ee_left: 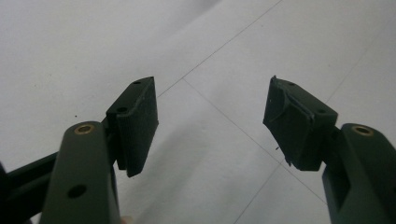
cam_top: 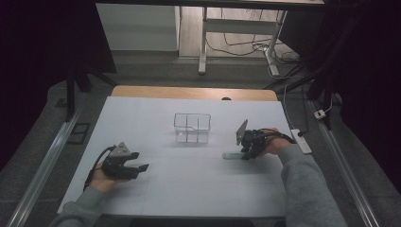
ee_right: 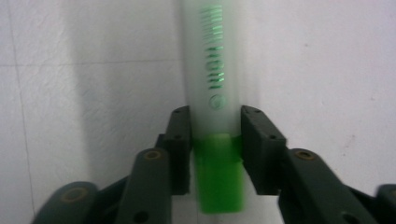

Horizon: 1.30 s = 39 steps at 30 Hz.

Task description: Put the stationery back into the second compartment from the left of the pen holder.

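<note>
Hands come in from the near edge. Left gripper (cam_top: 140, 167) sits low over the white table (cam_top: 189, 189), jaws wide apart with nothing in them. Right gripper (cam_top: 246, 153) squeezes a green highlighter (ee_right: 215, 93) lying on the table. Farther back stands a clear divided box (cam_top: 191, 127).

You are pressing your right gripper (cam_top: 247, 152) onto a pale tube (cam_top: 232, 155) beside the clear box (cam_top: 191, 127).
</note>
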{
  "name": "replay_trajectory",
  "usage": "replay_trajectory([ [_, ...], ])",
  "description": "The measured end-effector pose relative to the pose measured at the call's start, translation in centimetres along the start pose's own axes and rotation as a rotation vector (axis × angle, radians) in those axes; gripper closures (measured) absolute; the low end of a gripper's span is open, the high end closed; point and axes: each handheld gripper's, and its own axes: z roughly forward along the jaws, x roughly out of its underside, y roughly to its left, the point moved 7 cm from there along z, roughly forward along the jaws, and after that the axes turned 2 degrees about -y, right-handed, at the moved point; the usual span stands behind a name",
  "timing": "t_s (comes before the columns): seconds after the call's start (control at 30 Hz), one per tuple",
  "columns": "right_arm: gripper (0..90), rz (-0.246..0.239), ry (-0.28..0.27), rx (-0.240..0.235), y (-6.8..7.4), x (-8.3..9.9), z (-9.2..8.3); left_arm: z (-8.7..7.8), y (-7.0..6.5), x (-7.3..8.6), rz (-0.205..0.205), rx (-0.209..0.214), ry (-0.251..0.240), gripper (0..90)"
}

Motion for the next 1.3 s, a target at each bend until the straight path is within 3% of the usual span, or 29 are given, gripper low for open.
replay_trajectory([
  [0.13, 66.4, -0.012, -0.009, 0.023, 0.2, 0.0, -0.1, -0.1, 0.0, 0.0, 0.002, 0.0, -0.002, 34.7],
  [0.23, 66.5, 0.004, -0.024, 0.009, 0.6, 0.0, -0.3, -0.1, 0.0, 0.0, 0.001, 0.001, -0.005, 34.7],
  [0.37, 66.5, 0.049, -0.12, 0.049, 0.6, -0.3, -1.1, -0.1, 0.0, -0.1, 0.002, 0.0, -0.007, 34.7],
  [0.6, 66.5, 0.133, -0.241, 0.09, 1.0, -0.3, -2.1, -0.1, -0.1, -0.1, 0.004, -0.003, -0.006, 34.7],
  [0.8, 66.5, 0.137, -0.292, 0.129, 1.9, -1.3, -2.7, -0.1, -0.1, -0.1, 0.006, -0.005, -0.005, 34.7],
  [1.3, 66.4, 0.261, -0.41, 0.123, 3.3, -3.9, -2.9, -0.1, -0.1, -0.1, 0.008, -0.007, -0.007, 34.7],
])
